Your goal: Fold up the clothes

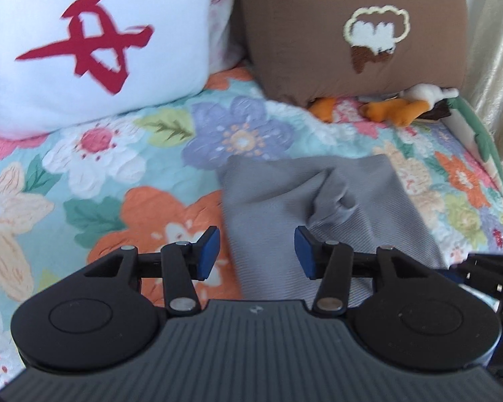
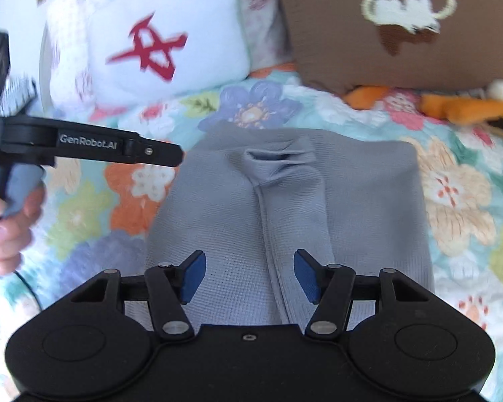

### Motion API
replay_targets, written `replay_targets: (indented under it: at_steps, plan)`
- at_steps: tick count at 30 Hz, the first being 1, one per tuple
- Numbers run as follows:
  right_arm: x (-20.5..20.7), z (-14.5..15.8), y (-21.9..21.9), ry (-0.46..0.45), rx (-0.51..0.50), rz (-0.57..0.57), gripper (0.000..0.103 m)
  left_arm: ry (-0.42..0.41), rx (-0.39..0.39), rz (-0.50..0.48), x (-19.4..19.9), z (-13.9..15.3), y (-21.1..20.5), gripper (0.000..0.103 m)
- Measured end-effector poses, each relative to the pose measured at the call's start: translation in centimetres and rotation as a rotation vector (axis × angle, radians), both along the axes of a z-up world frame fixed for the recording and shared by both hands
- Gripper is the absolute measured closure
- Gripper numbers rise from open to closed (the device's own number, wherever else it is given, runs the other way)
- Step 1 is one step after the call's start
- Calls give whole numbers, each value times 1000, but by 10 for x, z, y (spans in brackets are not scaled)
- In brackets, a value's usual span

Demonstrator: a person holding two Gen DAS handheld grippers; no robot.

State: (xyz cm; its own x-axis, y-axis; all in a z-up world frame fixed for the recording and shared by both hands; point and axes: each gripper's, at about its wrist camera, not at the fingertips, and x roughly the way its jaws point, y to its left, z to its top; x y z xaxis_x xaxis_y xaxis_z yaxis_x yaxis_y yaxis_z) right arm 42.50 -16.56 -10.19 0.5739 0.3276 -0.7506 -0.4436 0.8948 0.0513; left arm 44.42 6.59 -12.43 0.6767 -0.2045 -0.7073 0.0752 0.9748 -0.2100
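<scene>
A grey knit garment [image 1: 322, 201] lies folded on the floral quilt, with a bunched ridge near its middle. In the right wrist view the same grey garment [image 2: 285, 207] fills the centre, a fold line running down it to a puckered opening at its far end. My left gripper [image 1: 256, 251] hovers open over the garment's left edge, nothing between its blue pads. My right gripper [image 2: 249, 276] is open above the garment's near part, pads apart and holding nothing. From the left side of the right wrist view the left gripper [image 2: 171, 154] reaches in, held by a hand [image 2: 6, 221].
A floral quilt [image 1: 100, 181] covers the bed. At the back lean a white pillow with a red mark [image 1: 94, 43] and a brown cushion [image 1: 348, 30]. An orange and white plush toy [image 1: 395, 107] lies under the cushion. A pale curtain [image 1: 499, 67] hangs at the right.
</scene>
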Motion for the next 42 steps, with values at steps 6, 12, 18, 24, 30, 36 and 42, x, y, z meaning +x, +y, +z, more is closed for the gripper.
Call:
replay_targets:
  at_steps: [6,12,18,24,30,36,42]
  plan:
    - [32,-15,33,-94,-171,47,40,26,77,-29,-3,-18,6,55]
    - [72,-31,47,-107,-274,106,55,28,67,-44,6,-25,14,55]
    - [89,-17,6,-185,-230,-15,93,14,36,-27,29,-31,13,55]
    - [126,-11,-71,-63,-12,-229,92,-6,46,-27,49,-32,3,54]
    - [135,-19,-118,52,296,-305,54,-18,-13,-4,61,-32,1,48]
    - [145,-18,-106,38,243,-305,37,31,-38,55,83,-48,-14,35]
    - [142,-13,-99,-55,200,-248,98,-159,142,89,67,-17,-40,101]
